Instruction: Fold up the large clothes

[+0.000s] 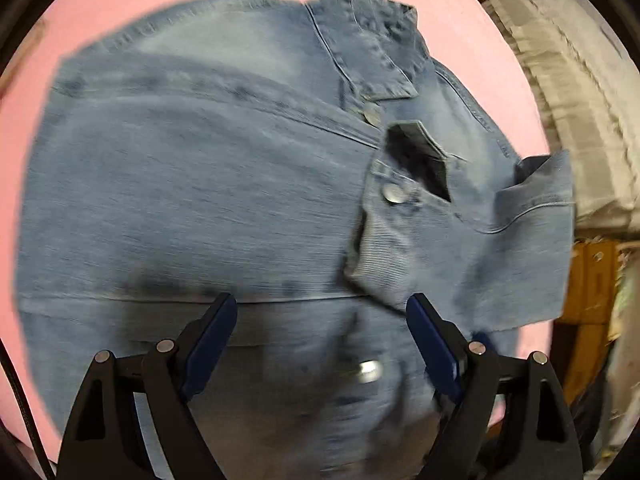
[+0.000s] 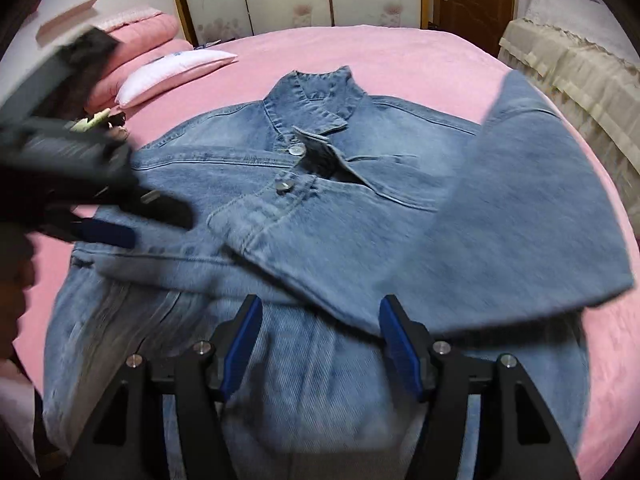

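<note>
Denim jacket (image 2: 320,208) spread front-up across the pink bed (image 2: 400,48), collar (image 2: 316,92) toward the headboard end, hem nearest the cameras: laid flat, presumably so that the sleeves can be brought in before the body is folded.

Seen from the right wrist, 1 sleeve (image 2: 500,220) already crossed over the chest below the collar, cuff end (image 2: 256,236) just below the 2nd metal button (image 2: 285,186). Looks freshly laid there, still lifted at its outer edge rather than pressed flat. A likely reason: narrowing the garment into a rectangle.

Right gripper (image 2: 320,344) hovering low over the hem side, below the collar, jaws partly apart, nothing between the blue pads, no cloth pinched. Left gripper (image 1: 320,344) likewise above the lower front, jaws spread wide, empty, only denim beneath. From the right wrist view, same left gripper (image 2: 104,232) visible left of the collar, over the other shoulder and sleeve area, probably lining up for that sleeve.

Pillows (image 2: 168,76) stacked left of the collar, a lace-covered seat (image 2: 568,68) to its right.

No brand, label or legible writing: buttons too blurred, a faint mark on the white pillow unreadable.
</note>
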